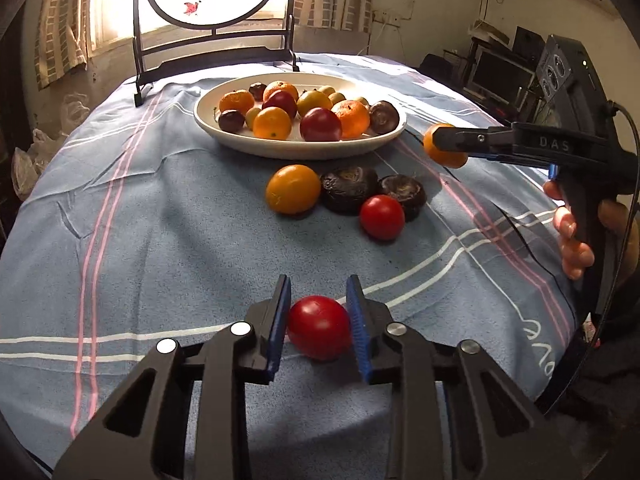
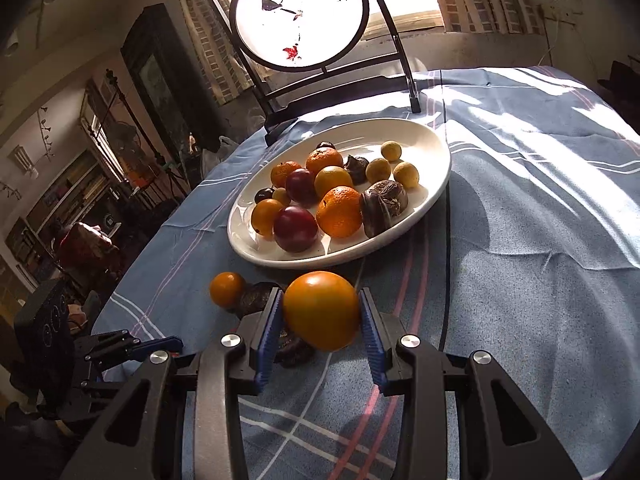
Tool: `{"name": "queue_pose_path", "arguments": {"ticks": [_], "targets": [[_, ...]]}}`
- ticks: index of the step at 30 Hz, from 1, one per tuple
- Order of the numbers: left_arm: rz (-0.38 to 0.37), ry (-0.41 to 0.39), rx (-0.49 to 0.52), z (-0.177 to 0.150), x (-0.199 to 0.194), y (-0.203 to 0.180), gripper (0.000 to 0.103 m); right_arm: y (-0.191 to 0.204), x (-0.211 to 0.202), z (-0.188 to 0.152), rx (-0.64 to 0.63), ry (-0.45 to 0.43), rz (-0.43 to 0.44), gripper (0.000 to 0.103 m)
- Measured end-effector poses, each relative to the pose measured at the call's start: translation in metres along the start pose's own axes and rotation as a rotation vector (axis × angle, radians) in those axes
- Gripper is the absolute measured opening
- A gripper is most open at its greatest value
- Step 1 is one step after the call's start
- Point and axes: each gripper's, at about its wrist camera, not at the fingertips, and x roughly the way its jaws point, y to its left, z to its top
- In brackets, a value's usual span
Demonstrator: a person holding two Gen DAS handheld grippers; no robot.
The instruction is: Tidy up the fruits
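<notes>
The left gripper (image 1: 318,320) is clamped on a red fruit (image 1: 319,332) near the table's (image 1: 160,220) front edge. The right gripper (image 2: 322,312) grips an orange fruit (image 2: 322,310), apparently lifted just off the cloth. The plate (image 2: 424,200) of mixed fruit sits toward the table's far edge, with four loose fruits (image 1: 344,196) just before it.

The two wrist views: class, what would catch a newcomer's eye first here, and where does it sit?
Likely the white plate heaped with orange, red and dark fruit, at the far middle of the blue striped cloth. Next, each gripper pinching a fruit: the left gripper grips a red fruit, and the right gripper grips an orange fruit. Behind the plate glows a backlit round screen.
</notes>
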Motion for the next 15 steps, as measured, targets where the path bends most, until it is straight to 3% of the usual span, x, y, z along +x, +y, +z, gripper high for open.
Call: {"name": "queue_pose_path", "arguments": {"ticks": [4,7,8,12,14,15], "targets": [[0.010,-0.005,0.015,-0.009,-0.009,-0.005,0.029,0.000,-0.011,-0.005,-0.007,-0.001,0.011,0.038],[-0.007,0.008,-0.020,-0.016,-0.009,-0.002,0.051,0.001,-0.013,-0.009,-0.005,-0.002,0.026,0.038],[0.004,0.011,-0.021,-0.019,-0.007,-0.002,0.053,0.002,-0.012,-0.009,-0.004,-0.003,0.031,0.038],[0.022,0.003,-0.022,-0.020,-0.006,-0.003,0.048,0.004,-0.012,-0.013,-0.010,0.000,0.035,0.038],[0.019,-0.002,-0.038,-0.020,-0.006,0.001,0.030,0.004,-0.011,-0.015,-0.009,0.004,0.031,0.038],[0.008,-0.003,-0.052,-0.019,-0.006,0.003,0.030,0.003,-0.011,-0.016,-0.007,0.006,0.030,0.038]]}}
